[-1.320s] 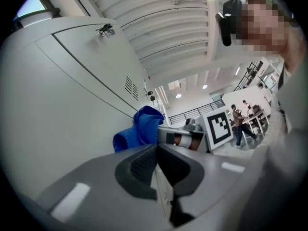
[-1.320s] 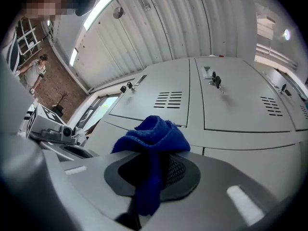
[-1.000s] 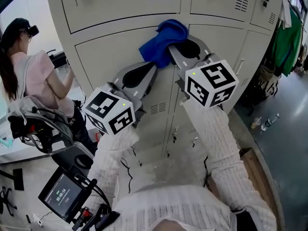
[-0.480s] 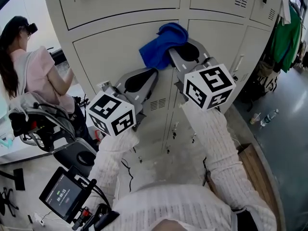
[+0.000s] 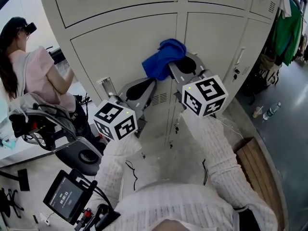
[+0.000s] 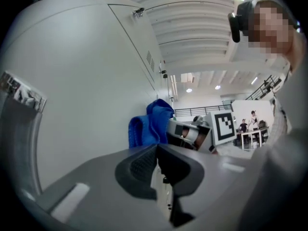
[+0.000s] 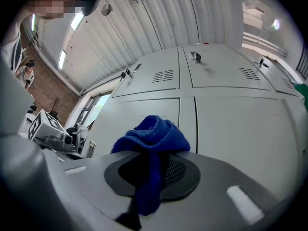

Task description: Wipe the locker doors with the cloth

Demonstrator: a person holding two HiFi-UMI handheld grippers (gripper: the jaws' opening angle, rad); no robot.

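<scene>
Indoors, locker doors (image 5: 120, 47), blue cloth (image 5: 161, 59), grey floor (image 5: 288, 124)

Pale grey speckled floor (image 5: 159, 153) carries the bank of beige metal lockers (image 5: 125, 52). Lying on it: a brown wooden board (image 5: 250, 165) (beside the lockers' foot), a small clear plastic bottle (image 5: 272, 108) on the darker stretch, and thin black cables (image 5: 131, 170).

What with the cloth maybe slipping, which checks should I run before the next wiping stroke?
1. Blue cloth clamped in right gripper: ok.
2. Cloth lying against locker door: ok.
3. Left gripper shut and empty: ok.
4. Left gripper apart from the cloth: ok.
5. Door closed flush: ok.
6. Dirt left on the door: cannot tell.
</scene>
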